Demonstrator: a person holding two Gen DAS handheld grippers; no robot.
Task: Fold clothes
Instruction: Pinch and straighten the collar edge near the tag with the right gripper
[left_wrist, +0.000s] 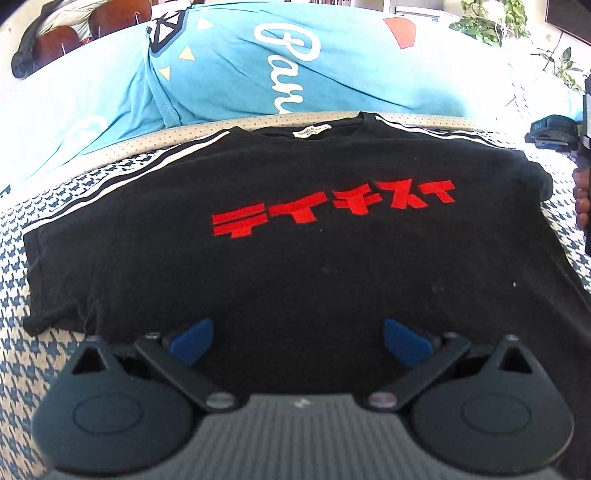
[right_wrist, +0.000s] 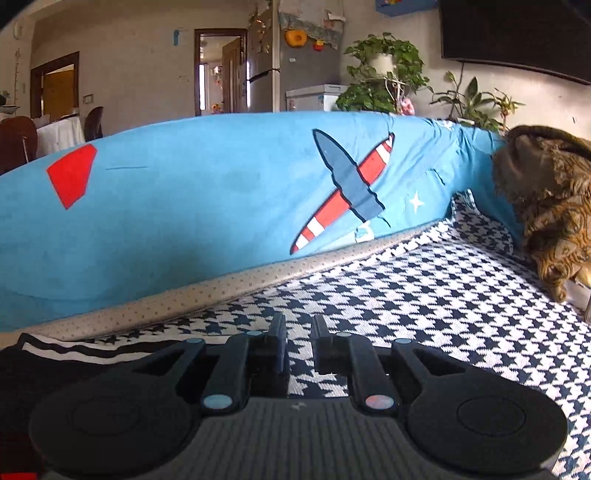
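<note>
The left gripper (left_wrist: 297, 341) is hovering with its blue fingers (left_wrist: 194, 341) spread wide and holding nothing, above the lower part of the black T-shirt (left_wrist: 295, 258), which is lying flat on the checked cover (left_wrist: 22, 350). The right gripper (right_wrist: 298, 345) is nearly closed, empty, over the checked cover beside the shirt, facing the blue cushion (right_wrist: 184, 206).

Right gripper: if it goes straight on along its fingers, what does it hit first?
Probably the houndstooth cover just ahead of the right gripper; nothing lies on it there. Beyond is the blue cushion. Depth is unclear.
</note>
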